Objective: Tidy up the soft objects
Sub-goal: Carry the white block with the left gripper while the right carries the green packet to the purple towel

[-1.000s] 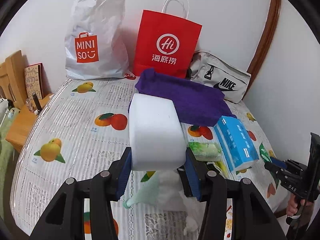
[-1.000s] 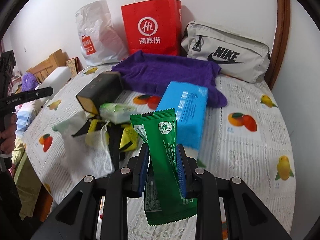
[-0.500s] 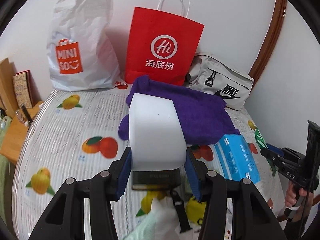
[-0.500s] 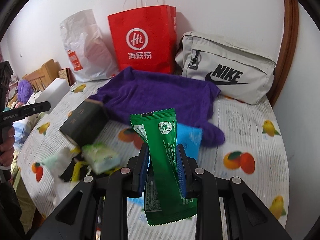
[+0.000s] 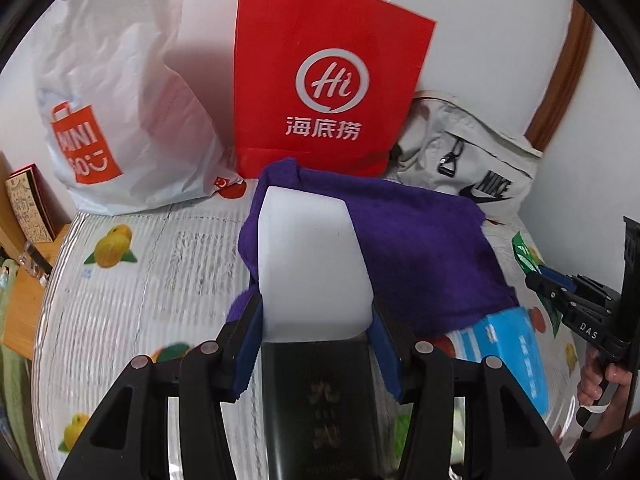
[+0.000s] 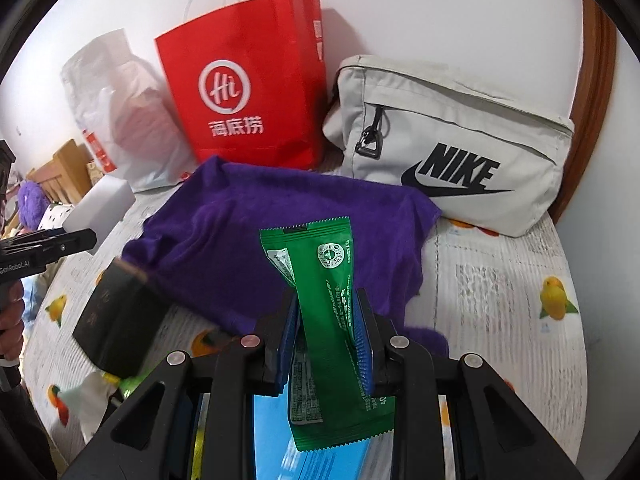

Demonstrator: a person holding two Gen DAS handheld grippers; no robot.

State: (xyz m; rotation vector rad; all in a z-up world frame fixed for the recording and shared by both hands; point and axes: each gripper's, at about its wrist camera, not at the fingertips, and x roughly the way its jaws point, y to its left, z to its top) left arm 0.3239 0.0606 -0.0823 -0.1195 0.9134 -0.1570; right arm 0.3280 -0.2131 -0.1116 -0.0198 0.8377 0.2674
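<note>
My left gripper is shut on a white foam block, held above the table in front of the purple towel. Under it lies a black box. My right gripper is shut on a green snack packet that stands upright between the blue pads, over the purple towel. The blue tissue pack lies below the right gripper. In the right wrist view the white foam block and the black box show at the left.
Against the wall stand a white Miniso bag, a red paper bag and a grey Nike pouch. The blue tissue pack lies right of the left gripper. A wooden side table is beyond the table's left edge.
Both grippers have moved forward toward the bags at the wall, each carrying its object. The towel and bags loom larger; the black box and tissue pack have slid under the grippers.
</note>
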